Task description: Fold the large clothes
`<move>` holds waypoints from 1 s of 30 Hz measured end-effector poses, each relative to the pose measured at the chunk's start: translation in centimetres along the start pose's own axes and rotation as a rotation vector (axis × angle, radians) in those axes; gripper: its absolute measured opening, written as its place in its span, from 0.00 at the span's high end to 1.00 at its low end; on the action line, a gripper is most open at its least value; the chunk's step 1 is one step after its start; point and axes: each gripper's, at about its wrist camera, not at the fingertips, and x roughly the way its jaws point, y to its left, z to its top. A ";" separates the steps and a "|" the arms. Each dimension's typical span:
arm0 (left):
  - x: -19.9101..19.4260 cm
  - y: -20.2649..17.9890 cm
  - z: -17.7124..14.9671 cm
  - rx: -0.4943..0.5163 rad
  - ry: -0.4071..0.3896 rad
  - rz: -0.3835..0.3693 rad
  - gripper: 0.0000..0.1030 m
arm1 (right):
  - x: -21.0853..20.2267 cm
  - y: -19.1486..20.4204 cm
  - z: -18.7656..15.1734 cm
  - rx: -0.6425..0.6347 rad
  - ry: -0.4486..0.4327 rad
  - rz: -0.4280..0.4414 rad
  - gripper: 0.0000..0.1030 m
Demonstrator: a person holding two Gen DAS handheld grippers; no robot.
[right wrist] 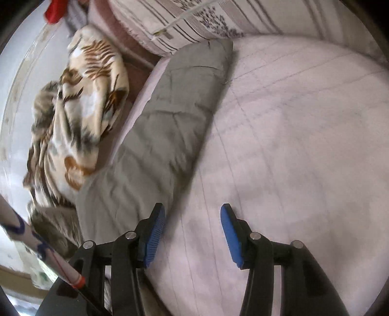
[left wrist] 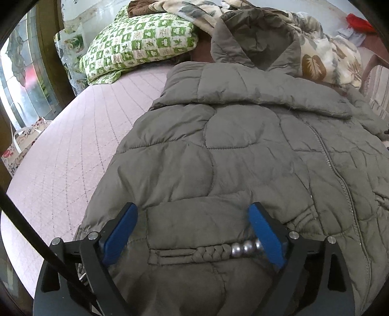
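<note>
A grey-olive quilted hooded jacket (left wrist: 243, 150) lies spread on the pink quilted bed (left wrist: 73, 150), hood toward the pillows, zipper running down its right side. My left gripper (left wrist: 192, 231) is open, its blue fingers astride the jacket's lower front by a braided pull with silver beads (left wrist: 245, 248). In the right wrist view one jacket sleeve (right wrist: 170, 126) lies stretched across the bed (right wrist: 291, 145). My right gripper (right wrist: 192, 233) is open and empty above the bedsheet, just right of the sleeve's near end.
A green checked pillow (left wrist: 141, 46) and a leaf-print blanket (left wrist: 323, 58) lie at the head of the bed; the blanket also shows in the right wrist view (right wrist: 80, 109). A striped pillow (right wrist: 194, 21) lies beyond the sleeve. A printed bag (left wrist: 22, 143) stands left of the bed.
</note>
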 end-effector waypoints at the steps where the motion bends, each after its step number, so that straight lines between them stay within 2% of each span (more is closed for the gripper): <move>1: 0.2 0.1 0.1 -0.006 0.002 -0.002 0.08 | 0.5 0.2 1.0 0.002 -0.019 0.005 0.50; 9: 1.0 0.1 0.5 -0.028 0.006 -0.008 0.06 | 3.1 0.1 7.1 0.086 -0.109 -0.007 0.52; 10: 1.1 0.1 0.5 -0.029 0.008 -0.006 0.06 | 3.0 0.5 7.5 0.077 -0.110 -0.048 0.66; 12: 1.1 0.1 0.6 -0.031 0.010 -0.006 0.06 | 2.5 1.3 7.8 0.040 -0.098 -0.091 0.87; 13: 1.1 0.1 0.6 -0.032 0.010 -0.006 0.06 | 1.5 2.6 7.9 0.004 -0.113 -0.101 0.90; 17: 0.9 0.0 0.6 -0.027 0.011 0.002 0.06 | -3.2 8.2 6.8 -0.149 -0.174 -0.109 0.91; 21: 0.1 0.2 0.6 -0.025 0.018 -0.007 0.06 | -8.2 15.2 3.5 -0.276 -0.198 -0.021 0.91; 24: -1.5 1.3 0.9 -0.069 0.038 -0.104 0.06 | -11.3 21.4 -1.5 -0.408 -0.170 0.086 0.91; 25: -2.4 2.1 1.1 -0.100 0.024 -0.133 0.06 | -12.0 23.5 -3.7 -0.460 -0.153 0.116 0.92; 27: -4.3 3.5 1.7 -0.147 -0.030 -0.137 0.06 | -12.2 26.7 -8.1 -0.551 -0.106 0.163 0.92; 30: -6.5 6.2 2.7 -0.187 -0.115 -0.076 0.06 | -11.2 30.0 -15.6 -0.683 -0.018 0.206 0.92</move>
